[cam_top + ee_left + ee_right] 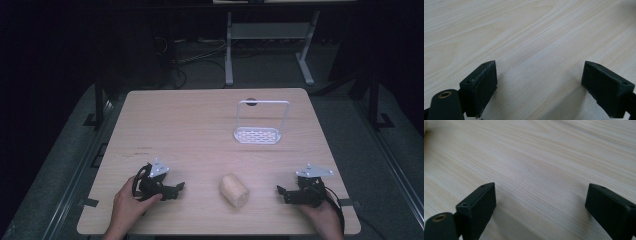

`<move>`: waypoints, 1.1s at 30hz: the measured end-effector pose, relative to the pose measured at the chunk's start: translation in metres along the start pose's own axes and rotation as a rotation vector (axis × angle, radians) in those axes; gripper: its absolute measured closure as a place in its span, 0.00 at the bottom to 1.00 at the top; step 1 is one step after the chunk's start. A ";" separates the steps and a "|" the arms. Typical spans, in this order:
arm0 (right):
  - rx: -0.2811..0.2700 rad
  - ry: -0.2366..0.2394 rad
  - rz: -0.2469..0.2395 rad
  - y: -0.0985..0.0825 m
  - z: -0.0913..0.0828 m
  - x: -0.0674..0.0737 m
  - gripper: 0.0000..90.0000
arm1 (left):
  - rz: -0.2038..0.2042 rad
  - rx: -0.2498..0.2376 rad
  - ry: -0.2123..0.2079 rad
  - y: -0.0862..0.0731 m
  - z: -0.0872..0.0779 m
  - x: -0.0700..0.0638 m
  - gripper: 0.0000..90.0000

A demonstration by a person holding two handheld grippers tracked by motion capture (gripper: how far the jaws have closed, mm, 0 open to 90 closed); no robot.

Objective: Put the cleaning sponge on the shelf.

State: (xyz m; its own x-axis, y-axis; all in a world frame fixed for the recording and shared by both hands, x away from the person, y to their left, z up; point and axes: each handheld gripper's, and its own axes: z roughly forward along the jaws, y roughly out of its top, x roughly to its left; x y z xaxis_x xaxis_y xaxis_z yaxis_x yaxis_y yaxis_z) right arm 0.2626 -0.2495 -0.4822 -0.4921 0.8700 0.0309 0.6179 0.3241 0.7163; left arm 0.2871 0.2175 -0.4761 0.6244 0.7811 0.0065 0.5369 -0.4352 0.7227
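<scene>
A pale roll [234, 190] lies on its side on the worktop [200, 130], between my left gripper [176, 189] and right gripper [281, 192], both wide open and empty, well short of the rack [257, 134]. I judge it light, soft and crushable, best pinched gently across its round middle.
</scene>
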 end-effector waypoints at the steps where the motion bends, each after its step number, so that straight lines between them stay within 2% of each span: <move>1: 0.000 0.000 0.000 0.000 0.000 0.000 0.11 | 0.000 0.000 0.000 0.000 0.000 0.000 0.14; 12: 0.023 0.023 0.016 0.003 -0.003 -0.002 0.11 | 0.000 -0.001 0.000 0.000 0.000 0.000 0.14; 18: 0.007 0.034 0.019 0.007 -0.007 -0.002 0.11 | 0.000 0.000 0.000 0.000 0.000 0.000 0.14; 33: -0.021 0.080 -0.008 0.023 -0.015 0.011 0.11 | 0.000 0.000 0.000 0.000 0.000 0.000 0.14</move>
State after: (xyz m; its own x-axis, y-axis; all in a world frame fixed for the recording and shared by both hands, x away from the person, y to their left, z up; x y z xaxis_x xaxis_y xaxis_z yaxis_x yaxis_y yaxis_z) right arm 0.2621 -0.2382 -0.4547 -0.5449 0.8346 0.0805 0.6016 0.3222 0.7309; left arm 0.2871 0.2176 -0.4761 0.6243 0.7811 0.0070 0.5366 -0.4354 0.7228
